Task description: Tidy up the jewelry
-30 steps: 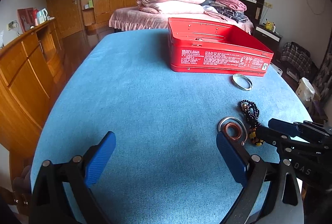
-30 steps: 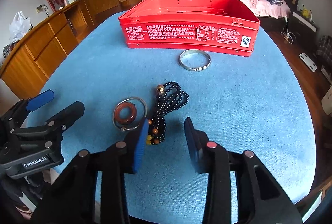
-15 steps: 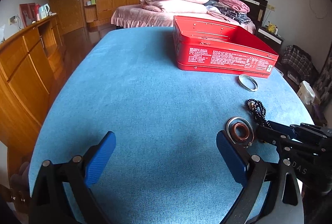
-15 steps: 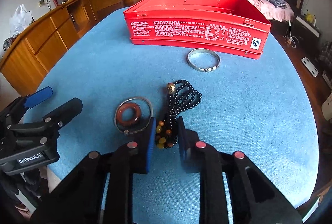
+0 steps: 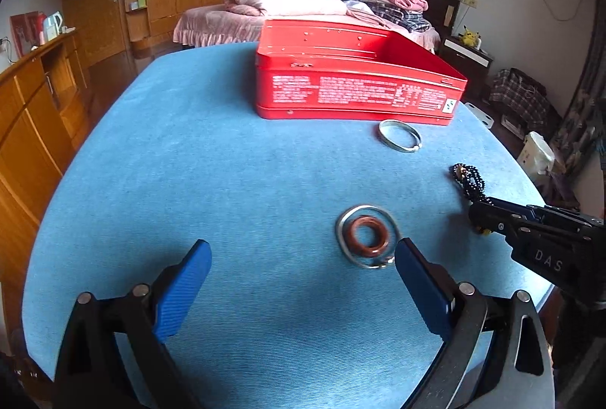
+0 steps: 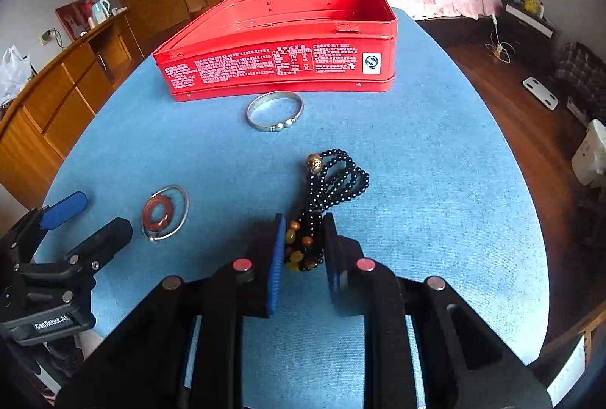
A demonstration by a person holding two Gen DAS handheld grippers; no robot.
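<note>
Since a second ago our right gripper (image 6: 303,249) has closed from wide onto the amber end of the black bead string (image 6: 333,181), which lies on the desk in front of the red tin (image 6: 280,64), so we judge the next move a lift into that tin, while our left gripper (image 5: 303,280) hangs wide open and empty.

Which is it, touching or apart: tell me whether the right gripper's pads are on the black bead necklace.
Touching. The right wrist view shows the right gripper with both blue pads pressed against the amber-beaded end of the black bead necklace, no gap either side.
</note>
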